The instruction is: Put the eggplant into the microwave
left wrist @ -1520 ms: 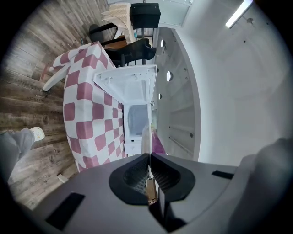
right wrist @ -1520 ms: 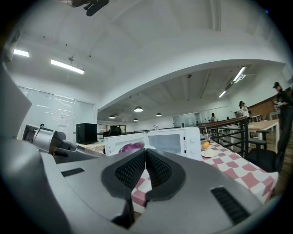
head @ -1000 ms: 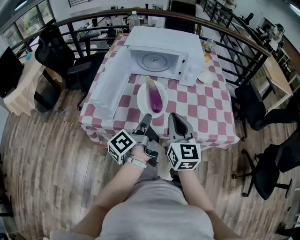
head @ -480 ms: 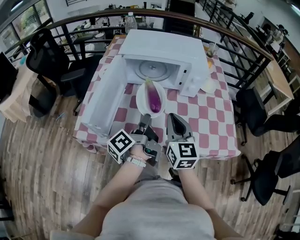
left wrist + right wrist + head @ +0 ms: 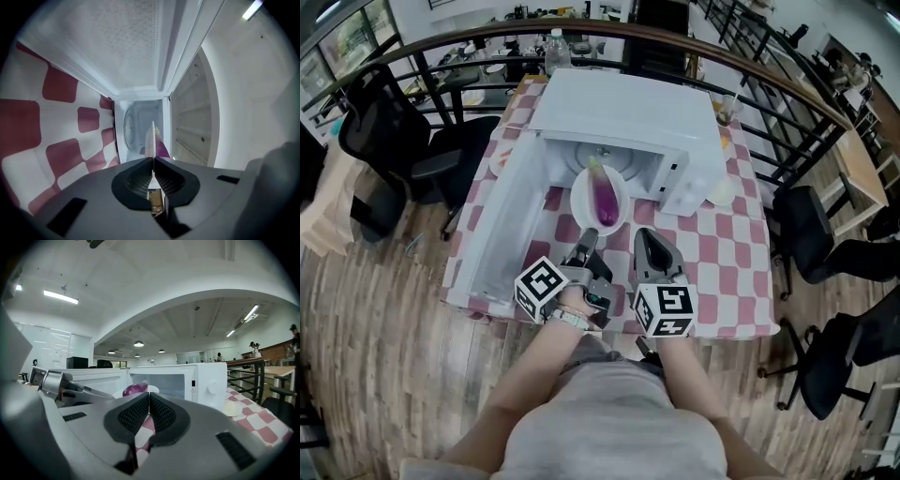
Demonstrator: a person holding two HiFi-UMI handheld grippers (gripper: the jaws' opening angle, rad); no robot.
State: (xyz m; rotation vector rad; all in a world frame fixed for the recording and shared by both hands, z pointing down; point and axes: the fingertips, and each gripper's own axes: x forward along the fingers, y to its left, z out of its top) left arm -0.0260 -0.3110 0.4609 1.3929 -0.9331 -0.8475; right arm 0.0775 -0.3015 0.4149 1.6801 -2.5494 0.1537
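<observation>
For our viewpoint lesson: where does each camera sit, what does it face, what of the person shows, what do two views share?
Head view: on head, facing down at table; forearms, left claw, right claw show.
Left gripper view: on left claw, facing microwave past its gripped plate.
Right gripper view: on right claw, shut, facing microwave.
Shared: eggplant.

Wood floor [image 5: 366, 356], black chairs [image 5: 389, 141], railing [image 5: 778, 122]
</observation>
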